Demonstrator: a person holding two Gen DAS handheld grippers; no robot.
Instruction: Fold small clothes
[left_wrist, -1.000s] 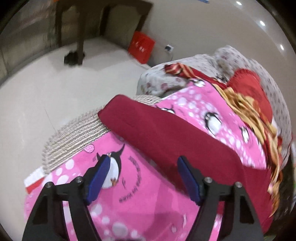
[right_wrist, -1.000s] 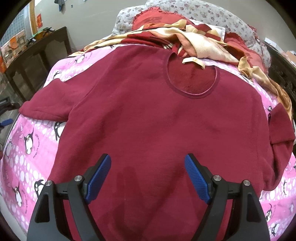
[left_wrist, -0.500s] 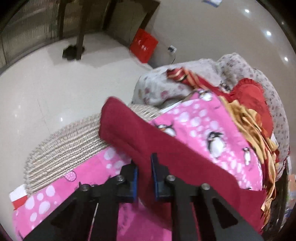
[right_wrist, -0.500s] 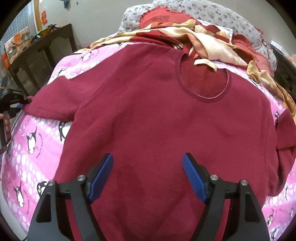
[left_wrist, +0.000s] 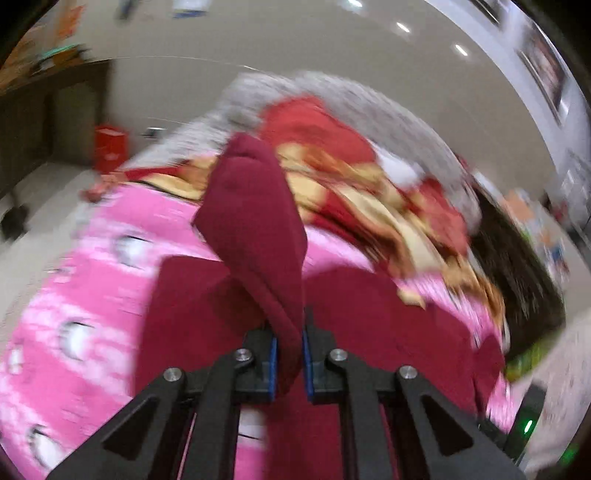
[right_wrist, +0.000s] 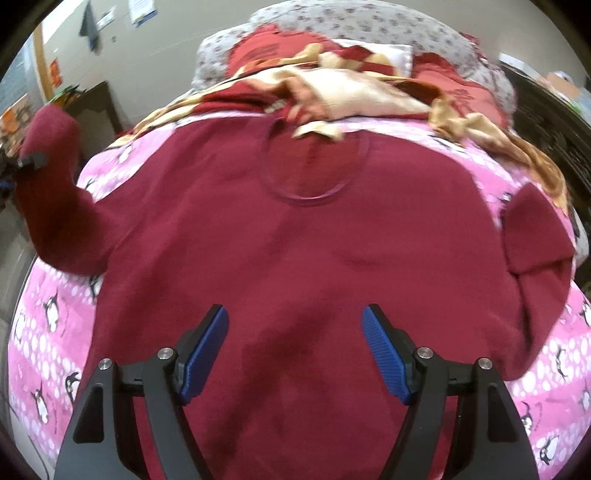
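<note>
The left claw pinches the maroon sweater's sleeve aloft, presumably to fold it inward, while the right claw hovers spread wide, holding nothing.

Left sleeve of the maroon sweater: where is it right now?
The left sleeve is lifted off the pink penguin blanket, pinched in the left gripper; in the right wrist view it rises at far left, beside the sweater body.
</note>
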